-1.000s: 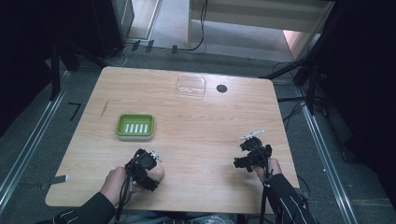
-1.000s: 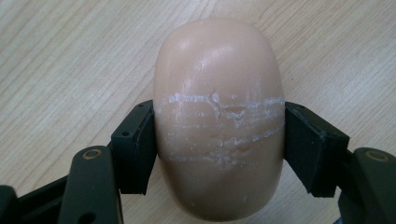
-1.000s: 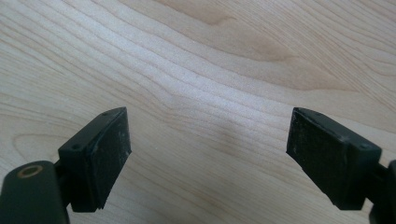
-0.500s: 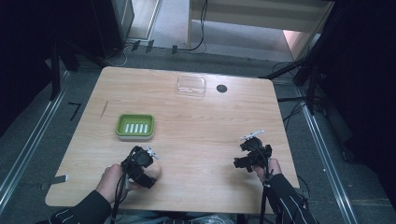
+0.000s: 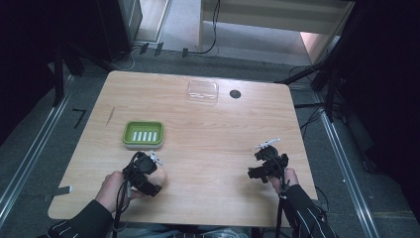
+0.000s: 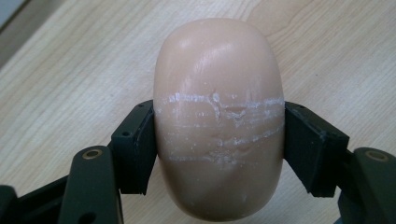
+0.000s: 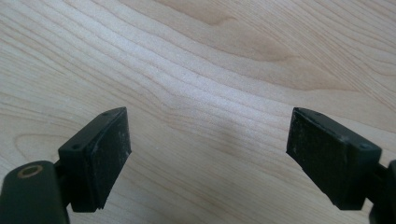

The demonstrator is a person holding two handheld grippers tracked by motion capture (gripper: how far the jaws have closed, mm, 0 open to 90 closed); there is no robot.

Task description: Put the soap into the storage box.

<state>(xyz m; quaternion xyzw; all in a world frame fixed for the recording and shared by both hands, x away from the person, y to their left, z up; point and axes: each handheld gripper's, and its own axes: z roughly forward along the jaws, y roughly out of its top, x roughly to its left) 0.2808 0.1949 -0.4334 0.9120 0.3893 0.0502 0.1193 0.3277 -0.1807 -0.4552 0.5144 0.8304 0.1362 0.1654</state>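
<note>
Peach-coloured oval soap bar [image 6: 218,126], scuffed with white scratches, sits clamped between the left gripper's [image 5: 141,171] black pads at the light wooden table's [image 5: 208,129] near-left edge, just below a green plastic soap dish [image 5: 143,134]. Right gripper [image 7: 208,154] hovers wide apart, empty.

Both my grippers are black. On my left gripper [image 6: 219,154] each jaw ends in a thick rectangular pad [image 6: 140,149] of matte black rubber, with small round holes at the corners of its holder. Behind the pad, the arm of the jaw carries one brass-coloured screw [image 6: 92,153] (the other arm has the same). My right gripper [image 7: 210,154] has the same flat pads [image 7: 109,151], a little dusty and grey on the face, and one brass screw [image 7: 30,171] too. A black cable [image 5: 120,198] trails from the left gripper along my forearm. My sleeves [image 5: 304,210] are dark with thin white stripes.
</note>
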